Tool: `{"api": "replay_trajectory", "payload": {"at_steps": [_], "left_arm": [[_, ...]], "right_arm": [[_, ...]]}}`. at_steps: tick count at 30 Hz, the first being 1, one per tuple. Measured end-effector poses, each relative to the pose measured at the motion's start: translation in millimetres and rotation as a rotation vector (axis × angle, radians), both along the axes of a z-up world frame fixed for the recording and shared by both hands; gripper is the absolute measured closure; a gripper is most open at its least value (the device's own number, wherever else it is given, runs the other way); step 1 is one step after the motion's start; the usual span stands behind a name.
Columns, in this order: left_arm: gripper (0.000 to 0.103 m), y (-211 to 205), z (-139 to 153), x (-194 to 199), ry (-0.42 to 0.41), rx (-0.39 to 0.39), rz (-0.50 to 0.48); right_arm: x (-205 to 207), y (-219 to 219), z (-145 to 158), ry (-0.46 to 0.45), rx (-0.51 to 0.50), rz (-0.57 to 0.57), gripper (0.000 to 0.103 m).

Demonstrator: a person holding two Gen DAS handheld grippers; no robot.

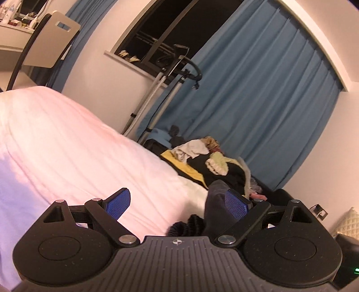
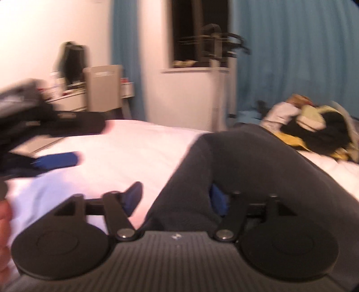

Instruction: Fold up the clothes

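We see the dark garment (image 2: 235, 161) draped over our right hand-held gripper (image 2: 177, 197), apparently spread; the left hand-held gripper (image 1: 179, 202) gapes too.

No readable text, brand or number is found anywhere in either view. The only sign-like mark is a small crosshair symbol (image 1: 177, 242) printed on the ribbed body of the left tool (image 1: 177, 203); the same spot on the right tool (image 2: 177, 197) is too blurred for the mark to be made out properly. Some bottles (image 1: 9, 11) are seen on the table (image 1: 13, 47) in the left view's top corner, and labels are carried on them, but the print is way too small to be read.
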State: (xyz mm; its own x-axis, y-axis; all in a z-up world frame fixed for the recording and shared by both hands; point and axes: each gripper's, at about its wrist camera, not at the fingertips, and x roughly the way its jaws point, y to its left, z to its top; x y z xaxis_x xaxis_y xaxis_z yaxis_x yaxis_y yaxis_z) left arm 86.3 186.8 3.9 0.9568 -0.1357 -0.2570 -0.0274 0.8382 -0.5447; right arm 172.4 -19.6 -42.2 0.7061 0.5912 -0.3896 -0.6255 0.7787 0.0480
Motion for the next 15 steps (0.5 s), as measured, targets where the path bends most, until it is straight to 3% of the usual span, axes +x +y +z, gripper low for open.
{"api": "replay_trajectory", "payload": {"at_steps": [3, 7, 10, 15], "left_arm": [[0.01, -7.6, 8.8, -12.9, -0.031, -0.031, -0.041], [0.01, -31.6, 23.4, -32.2, -0.079, -0.027, -0.134], [0.011, -58.1, 27.0, -38.1, -0.074, -0.007, -0.201], [0.014, -91.9, 16.0, -28.2, -0.014, -0.101, -0.323]], "right_arm": [[-32.3, -30.3, 27.9, -0.027, 0.02, 0.083, 0.024], [-67.6, -92.5, 49.9, -0.083, -0.013, 0.087, 0.019], [-87.6, -130.6, 47.9, -0.122, -0.084, 0.018, 0.019], [-73.5, -167.9, 25.8, -0.012, 0.018, -0.064, 0.02]]}}
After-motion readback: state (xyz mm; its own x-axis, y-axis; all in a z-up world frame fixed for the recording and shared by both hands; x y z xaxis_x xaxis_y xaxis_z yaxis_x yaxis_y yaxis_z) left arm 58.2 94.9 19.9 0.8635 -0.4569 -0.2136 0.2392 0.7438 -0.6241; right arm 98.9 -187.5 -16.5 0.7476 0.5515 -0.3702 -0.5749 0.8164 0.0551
